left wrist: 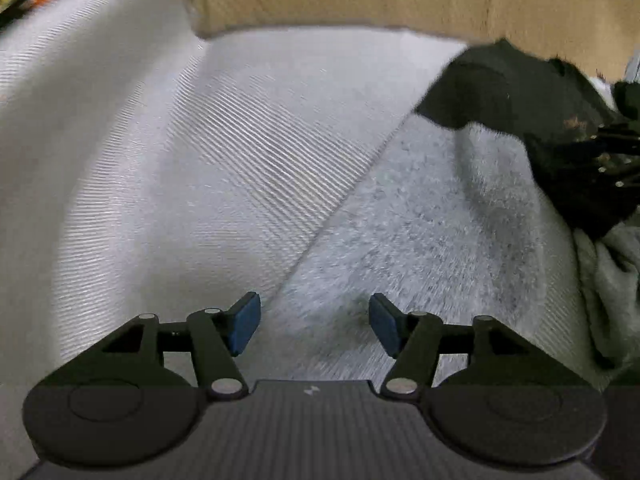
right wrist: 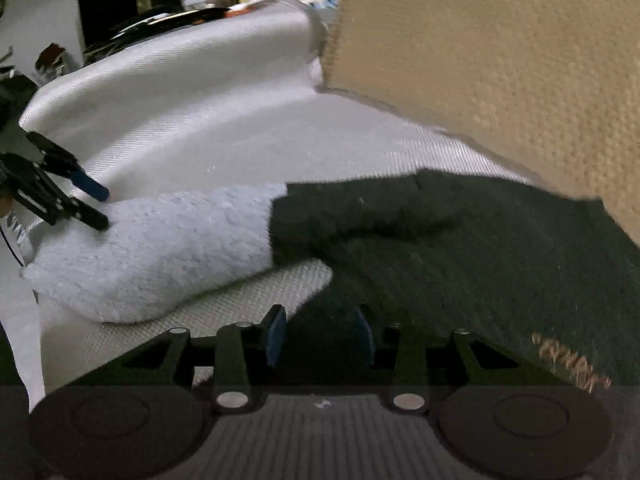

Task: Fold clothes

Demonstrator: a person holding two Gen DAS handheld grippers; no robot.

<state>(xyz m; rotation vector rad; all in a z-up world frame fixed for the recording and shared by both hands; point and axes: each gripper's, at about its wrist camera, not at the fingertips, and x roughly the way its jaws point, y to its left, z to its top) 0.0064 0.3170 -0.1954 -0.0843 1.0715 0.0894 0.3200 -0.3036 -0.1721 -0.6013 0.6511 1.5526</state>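
while both grippers hang unclenched and empty, the left gripper over the grey fleece garment and the right gripper over its dark green part on the white cloth, a regrasp between folds is judged; fresh edges must be pinched.

Home living room, white woven sofa with tan cushion, cluttered shelves behind

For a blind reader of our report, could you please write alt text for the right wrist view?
The open right gripper hovers over a dark green garment lying on a white woven cloth. A pale grey fleecy part extends left toward the left gripper; a tan cushion is behind.
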